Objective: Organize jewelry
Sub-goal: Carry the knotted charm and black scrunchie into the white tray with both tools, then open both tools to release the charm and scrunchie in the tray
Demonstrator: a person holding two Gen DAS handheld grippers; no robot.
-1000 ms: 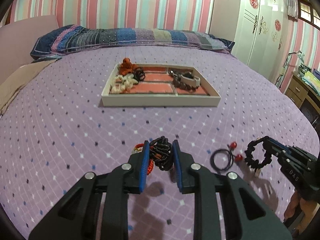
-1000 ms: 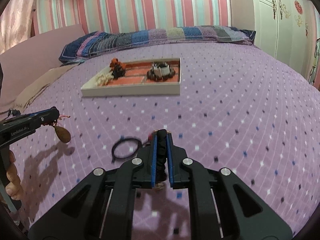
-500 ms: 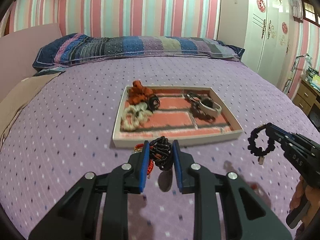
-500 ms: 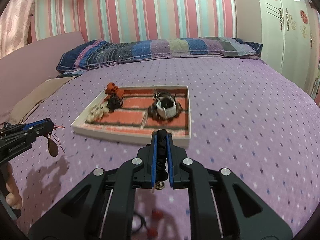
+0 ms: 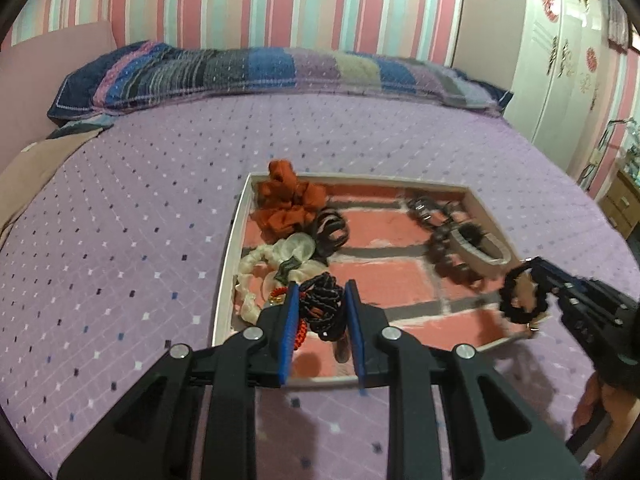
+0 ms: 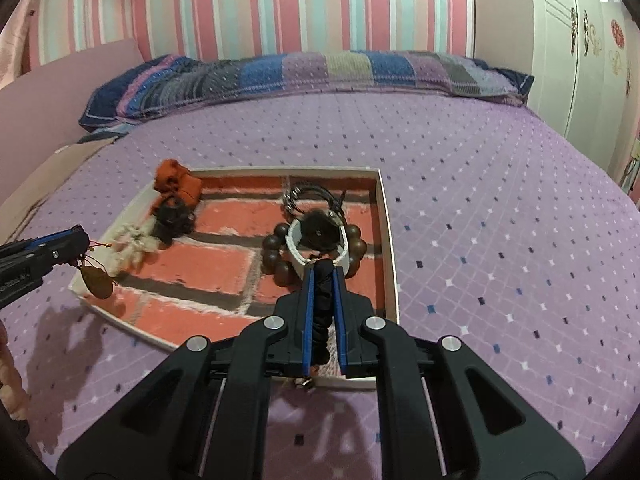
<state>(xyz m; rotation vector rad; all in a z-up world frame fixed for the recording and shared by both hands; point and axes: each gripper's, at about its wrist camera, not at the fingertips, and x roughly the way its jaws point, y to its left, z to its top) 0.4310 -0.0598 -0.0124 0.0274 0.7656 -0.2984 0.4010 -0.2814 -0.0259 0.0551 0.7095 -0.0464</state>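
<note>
A white tray [image 5: 225, 280] with a red brick-pattern lining lies on the purple bed; it also shows in the right wrist view [image 6: 388, 232]. My left gripper [image 5: 320, 300] is shut on a black and red cord bracelet [image 5: 322, 306] with a brown pendant [image 6: 96, 284], above the tray's near left part. My right gripper [image 6: 322, 280] is shut on a black bead bracelet [image 5: 522, 300], above the tray's near right part. In the tray lie an orange scrunchie [image 5: 286, 204], a cream scrunchie [image 5: 276, 256], a white bangle [image 6: 316, 256] and brown beads [image 6: 276, 256].
A striped pillow [image 5: 280, 68] lies along the far edge of the bed. A white wardrobe [image 5: 560, 60] stands at the right. A pink headboard cushion [image 6: 60, 92] is at the left.
Both grippers have lifted their bracelets off the bedspread and moved forward, from well short of the tray to above its near edge. The black hair tie and red beads have dropped out of view.
</note>
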